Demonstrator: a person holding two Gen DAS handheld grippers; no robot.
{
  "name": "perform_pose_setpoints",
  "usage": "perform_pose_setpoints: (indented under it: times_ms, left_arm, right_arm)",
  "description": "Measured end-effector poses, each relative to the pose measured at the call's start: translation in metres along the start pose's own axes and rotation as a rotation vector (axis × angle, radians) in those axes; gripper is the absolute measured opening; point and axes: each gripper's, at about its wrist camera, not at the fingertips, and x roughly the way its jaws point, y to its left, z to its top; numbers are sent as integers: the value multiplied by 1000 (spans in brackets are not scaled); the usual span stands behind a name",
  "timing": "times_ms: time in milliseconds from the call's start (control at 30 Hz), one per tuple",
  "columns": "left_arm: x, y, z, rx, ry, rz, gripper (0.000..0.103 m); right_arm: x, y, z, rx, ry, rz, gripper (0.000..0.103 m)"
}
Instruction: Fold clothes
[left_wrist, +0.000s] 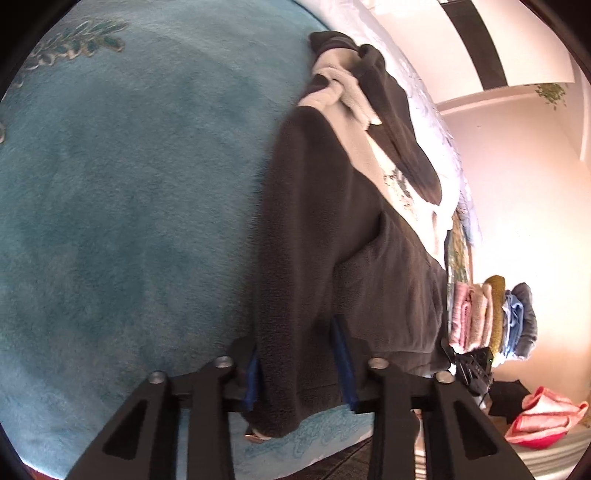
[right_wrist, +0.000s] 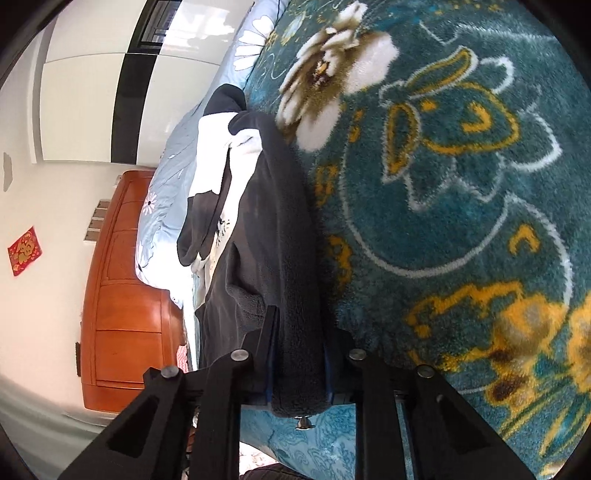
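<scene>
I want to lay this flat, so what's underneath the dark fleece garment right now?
The dark fleece garment lies on a teal plush blanket; a pale floral quilt lies beyond. Whatever is directly beneath it is covered.

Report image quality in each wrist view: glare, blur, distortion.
Left wrist: window-side wall blown out with pinkish glare, washing out the folded stack; blue blanket soft and slightly blurred. Right wrist: floral blanket crisp, wardrobe glare-washed. Both: strong fisheye bending, dark vignette corners.
</scene>
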Motion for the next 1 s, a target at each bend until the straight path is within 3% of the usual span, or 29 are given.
perform_pose_setpoints:
  times_ms: [133, 300, 400, 533, 700, 800, 1000]
  left_arm:
    - [-4, 5, -4, -27, 0, -21, 11]
    - [-21, -2, -19, 27, 2, -50, 9]
    - [-24, 5, -21, 11, 6, -67, 9]
    - [-29, 9, -15, -38, 5, -130, 9]
    - [-46, 9, 3, -100, -64, -288, 9]
    - [-55, 6, 23, -135, -113, -391, 9]
    - [-62, -28, 81, -96, -164, -469, 9]
  right_arm:
    - [-4, 7, -3, -58, 21, -73, 15]
    - [-13, 18, -13, -142, 42, -99, 15]
    - [-15, 16, -17, -142, 51, -94, 15]
    - [-20, 14, -11, -94, 37, -20, 15]
    - [-34, 38, 10, -84, -18, 115, 15]
    - [-34, 59, 27, -93, -39, 153, 15]
    - [-26, 94, 78, -64, -88, 217, 15]
